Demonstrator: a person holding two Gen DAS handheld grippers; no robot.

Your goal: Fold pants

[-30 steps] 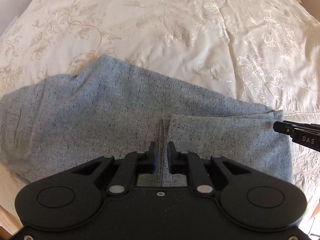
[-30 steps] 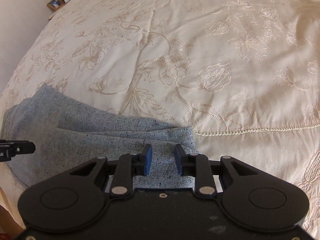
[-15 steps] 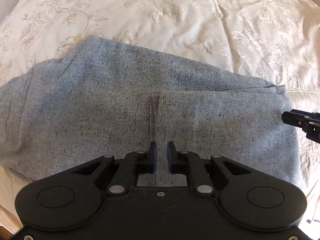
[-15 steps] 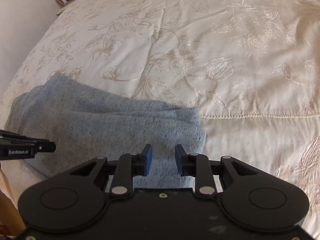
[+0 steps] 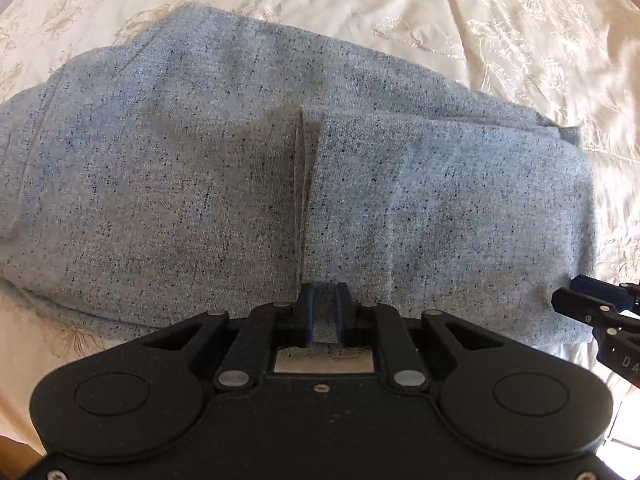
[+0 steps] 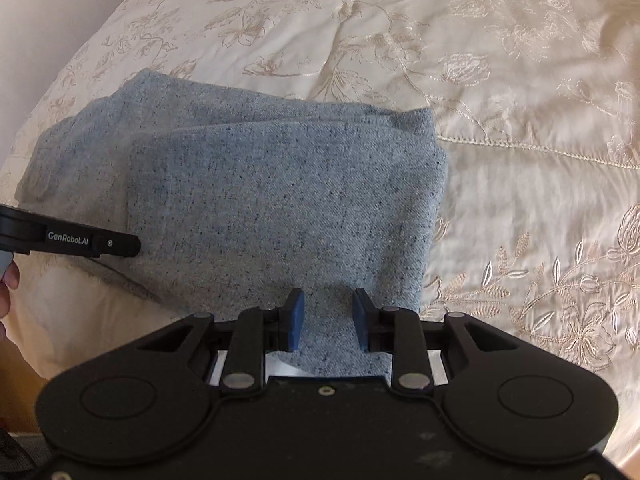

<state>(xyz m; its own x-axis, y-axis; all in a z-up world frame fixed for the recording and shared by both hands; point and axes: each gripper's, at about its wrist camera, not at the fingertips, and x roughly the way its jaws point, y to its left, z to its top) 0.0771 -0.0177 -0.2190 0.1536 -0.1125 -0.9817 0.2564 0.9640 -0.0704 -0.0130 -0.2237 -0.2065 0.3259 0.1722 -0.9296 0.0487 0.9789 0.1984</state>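
- Leftmost, in the right wrist view, part of a hand [image 6: 6,292] is seen at the frame edge, behind the black arm of the left gripper [image 6: 120,245], which is marked "GenRobot.AI".
- From the left gripper's [image 5: 323,308] own camera, its blue pads are seen drawn close together with a narrow strip of grey-blue cloth between them; whether the cloth is actually clamped cannot be told, since the near hem is hidden under the gripper body.
- The pants [image 5: 280,184] are laid folded on the bedspread [image 5: 500,32], spreading ahead of the left gripper and to both its sides; a stitched seam [image 5: 302,184] is seen running straight forward from its fingertips.
- Ahead of the right gripper [image 6: 328,320], the pants [image 6: 280,200] are seen as stacked layers, with a folded edge on the gripper's right and a rounded bulk on its left.
- The right gripper's jaws are held apart, with the near edge of the cloth lying in the gap and neither blue pad [image 6: 295,318] pressed onto it.
- Farther right of that gripper, only the cream bedspread [image 6: 520,180] with embroidered flowers is shown.
- At the right edge of the left wrist view, the right gripper's tip [image 5: 588,300] is seen just beside the corner of the pants.
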